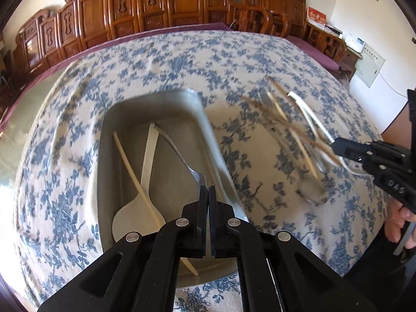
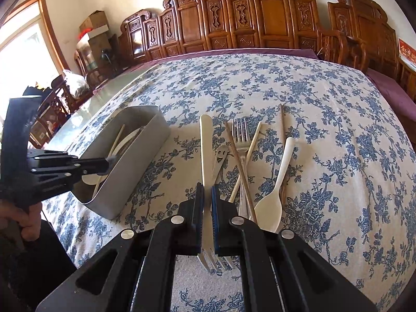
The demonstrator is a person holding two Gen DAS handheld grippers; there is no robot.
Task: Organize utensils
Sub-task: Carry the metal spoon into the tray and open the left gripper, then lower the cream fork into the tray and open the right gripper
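Note:
A grey metal tray [image 1: 156,98] [image 2: 145,135] lies on the floral cloth and holds a cream spoon [image 1: 145,182], a chopstick [image 1: 130,166] and a steel utensil [image 1: 182,161]. My left gripper [image 1: 208,189] is shut on that steel utensil's end, over the tray; it also shows in the right wrist view [image 2: 108,162]. My right gripper [image 2: 207,189] is shut on a cream fork [image 2: 206,140], whose tines point back under it. It also shows in the left wrist view [image 1: 335,143]. A steel fork [image 2: 240,132], a smiley-face utensil [image 2: 221,156], chopsticks [image 2: 235,153] and a cream spoon [image 2: 270,202] lie beside it.
The table carries a blue floral cloth [image 2: 325,119] over a purple one [image 2: 390,88]. Carved wooden screens [image 2: 260,18] and chairs [image 2: 335,44] stand behind it. A glass tabletop edge [image 2: 104,88] shows at left.

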